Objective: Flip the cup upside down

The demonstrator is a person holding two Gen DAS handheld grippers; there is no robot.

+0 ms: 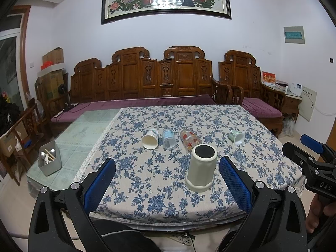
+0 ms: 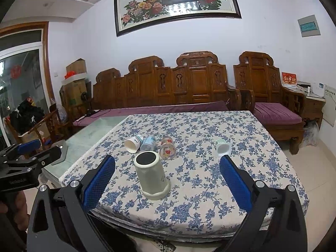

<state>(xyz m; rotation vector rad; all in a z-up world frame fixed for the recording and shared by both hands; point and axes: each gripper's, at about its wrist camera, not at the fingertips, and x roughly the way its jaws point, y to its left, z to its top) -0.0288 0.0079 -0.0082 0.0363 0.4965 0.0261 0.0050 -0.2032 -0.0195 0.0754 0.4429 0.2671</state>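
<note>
An inverted cup (image 1: 201, 168) stands on the table (image 1: 147, 189), four tipped cups (image 1: 168, 140) behind it.

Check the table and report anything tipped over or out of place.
Four small cups lie on their sides: white paper cup, blue-patterned cup, red-flowered glass, green-banded cup. The cream cup stands mouth-down. No spills.

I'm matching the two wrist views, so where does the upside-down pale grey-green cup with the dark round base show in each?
Left wrist: pale grey-green cup, right of centre, near the right finger.
Right wrist: same cup, left of centre, nearer the left finger.
Shared landmark: the clear glass with red flowers lying just behind it.
</note>
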